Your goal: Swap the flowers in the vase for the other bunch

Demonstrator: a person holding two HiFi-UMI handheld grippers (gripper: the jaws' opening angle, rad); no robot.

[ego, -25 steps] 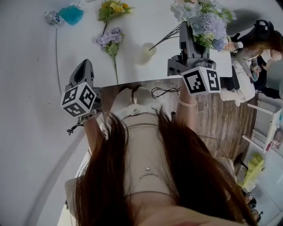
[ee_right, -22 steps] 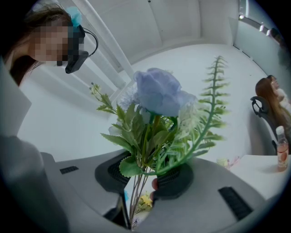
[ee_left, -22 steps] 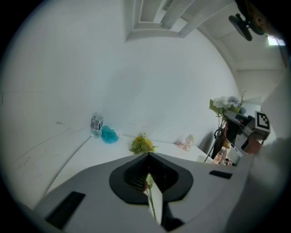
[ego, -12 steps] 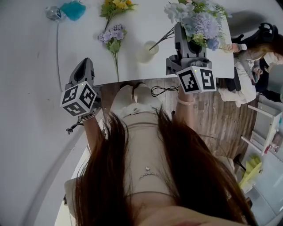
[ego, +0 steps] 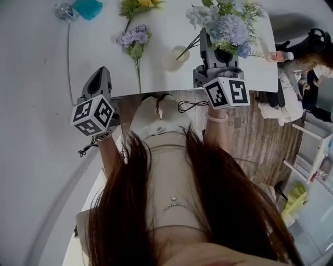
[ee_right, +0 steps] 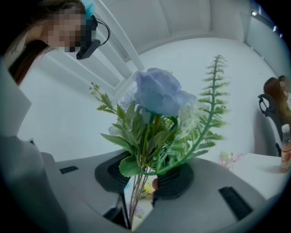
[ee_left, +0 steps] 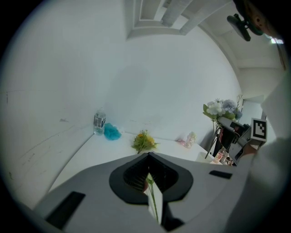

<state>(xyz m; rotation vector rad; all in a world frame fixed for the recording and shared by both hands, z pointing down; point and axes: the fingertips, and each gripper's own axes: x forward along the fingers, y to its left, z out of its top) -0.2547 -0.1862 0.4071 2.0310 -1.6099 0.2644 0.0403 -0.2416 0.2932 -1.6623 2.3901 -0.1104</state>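
Note:
My right gripper (ego: pixel 216 45) is shut on the stems of a blue and white bouquet (ego: pixel 225 23), held over the white table (ego: pixel 93 47). The thin stem ends (ego: pixel 188 48) slant down-left to the mouth of a pale vase (ego: pixel 174 59); I cannot tell whether they are inside it. In the right gripper view the bouquet (ee_right: pixel 157 102) fills the middle, its stems (ee_right: pixel 136 193) pinched between the jaws. A purple flower (ego: pixel 133 39) and a yellow bunch (ego: pixel 136 5) lie on the table. My left gripper (ego: pixel 102 74) is shut and holds nothing, left of the purple flower's stem.
A water bottle (ee_left: pixel 99 122) and a teal object (ee_left: pixel 111 132) stand at the table's far left corner, with a small pink item (ee_left: pixel 187 140) further right. The near table edge runs just beyond both grippers. A seated person (ego: pixel 307 52) is at the right, and a cable (ego: pixel 192 107) lies on the wooden floor.
The right gripper with the bouquet has shifted left and further over the table, the blooms moving with it. The left gripper has stayed still.

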